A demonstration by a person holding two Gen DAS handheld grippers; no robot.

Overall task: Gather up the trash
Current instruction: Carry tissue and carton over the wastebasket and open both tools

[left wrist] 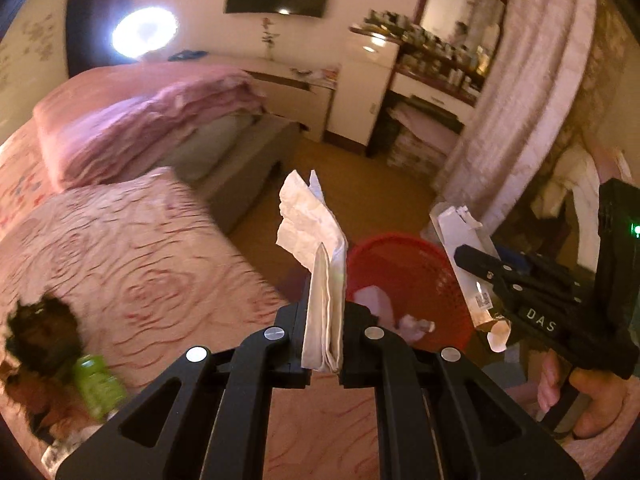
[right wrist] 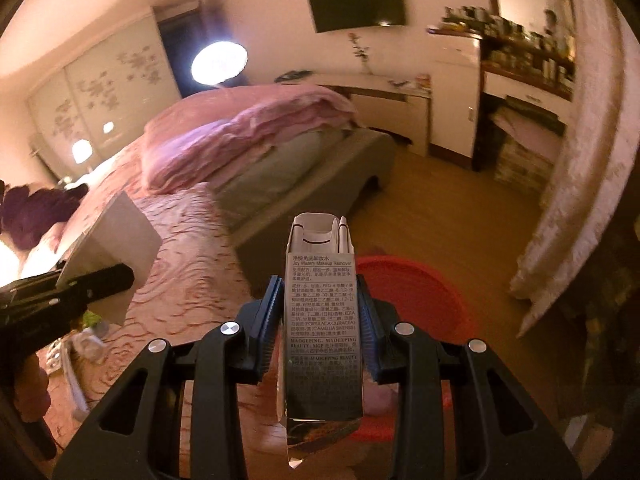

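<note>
Crumpled paper (left wrist: 310, 216); glossy carton (right wrist: 322, 320) (probably cardboard).

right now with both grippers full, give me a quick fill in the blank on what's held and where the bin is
1. The left gripper has its jaws shut on a folded white ____.
2. The right gripper grips a makeup remover ____ printed with small text.
3. The trash basket on the floor beside the bed is ____ in colour.
4. Inside the basket some crumpled ____ already lies.

Missing words: paper; box; red; trash
</note>
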